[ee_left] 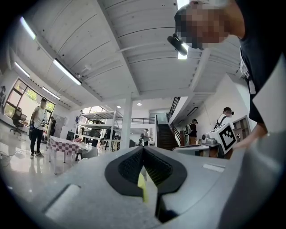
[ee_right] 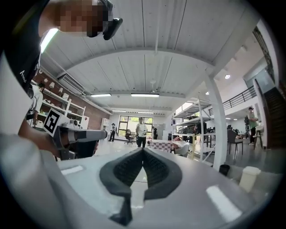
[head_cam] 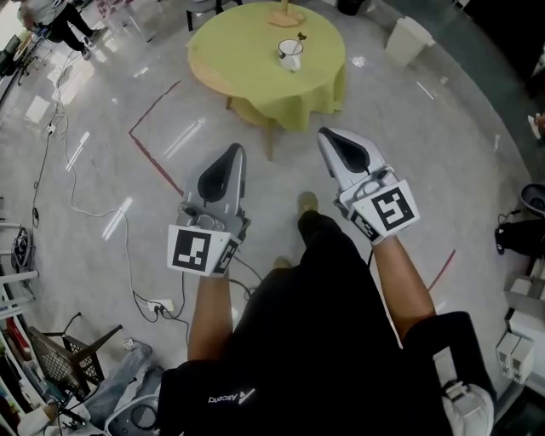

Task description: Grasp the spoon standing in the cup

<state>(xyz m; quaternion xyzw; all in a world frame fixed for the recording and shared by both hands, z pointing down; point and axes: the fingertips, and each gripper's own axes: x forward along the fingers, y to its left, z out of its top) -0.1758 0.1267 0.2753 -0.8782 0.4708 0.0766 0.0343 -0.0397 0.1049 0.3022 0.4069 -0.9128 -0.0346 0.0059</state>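
Closest in: black shirt (head_cam: pixel 324 341) and two bare forearms, a gripper held out front in each hand. Left gripper (head_cam: pixel 235 150) low over the grey floor (head_cam: pixel 111 179), jaws pressed together at the tips, nothing between them. Right gripper (head_cam: pixel 327 134) near it, same story: jaws closed, empty. Both noses aimed toward the round table (head_cam: pixel 243 51) with its yellow-green cloth, well apart from it. On the table, white cup (head_cam: pixel 290 54) right of the middle, spoon (head_cam: pixel 301 38) standing in it, dark handle poking up past the rim, untouched. Wooden object (head_cam: pixel 285 15) at the table's far edge, too small to make out. Red tape line (head_cam: pixel 154 160) on the floor left of the table.
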